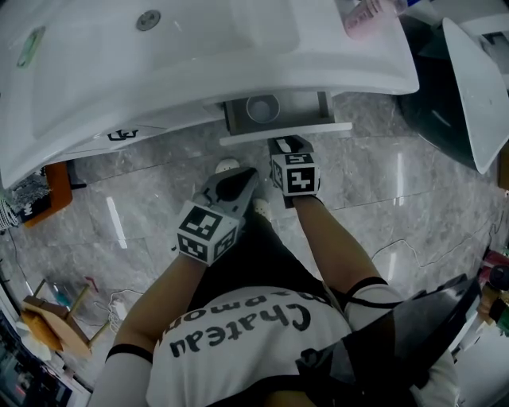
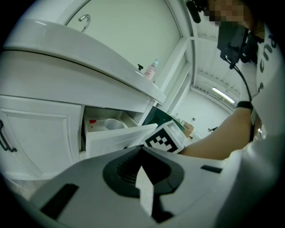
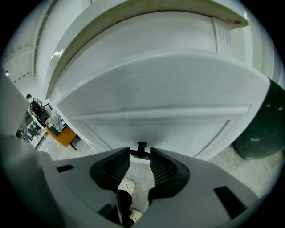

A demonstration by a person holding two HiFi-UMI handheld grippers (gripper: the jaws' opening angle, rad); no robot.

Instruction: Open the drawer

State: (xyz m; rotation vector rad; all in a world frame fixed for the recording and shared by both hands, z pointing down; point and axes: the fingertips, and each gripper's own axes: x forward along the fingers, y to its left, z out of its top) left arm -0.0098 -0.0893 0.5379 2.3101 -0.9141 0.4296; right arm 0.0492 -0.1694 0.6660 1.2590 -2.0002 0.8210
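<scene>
The white vanity's drawer (image 1: 282, 131) stands partly pulled out under the sink top, with a white bowl (image 1: 262, 108) inside. My right gripper (image 1: 288, 145) is at the drawer front. In the right gripper view its jaws (image 3: 140, 154) are closed around the small black handle (image 3: 141, 146) on the white drawer front (image 3: 156, 89). My left gripper (image 1: 242, 176) hangs shut and empty below and left of the drawer, touching nothing. The left gripper view shows the open drawer (image 2: 116, 136) with the bowl (image 2: 113, 124) and the right gripper's marker cube (image 2: 165, 139).
A pink bottle (image 1: 367, 17) lies on the sink top at the right. A dark bin (image 1: 445, 103) stands to the right of the vanity. The cabinet door to the drawer's left has a black handle (image 1: 123, 134). An orange stool (image 1: 56, 191) is at the far left. The person's white shoes (image 1: 227, 167) are below the drawer.
</scene>
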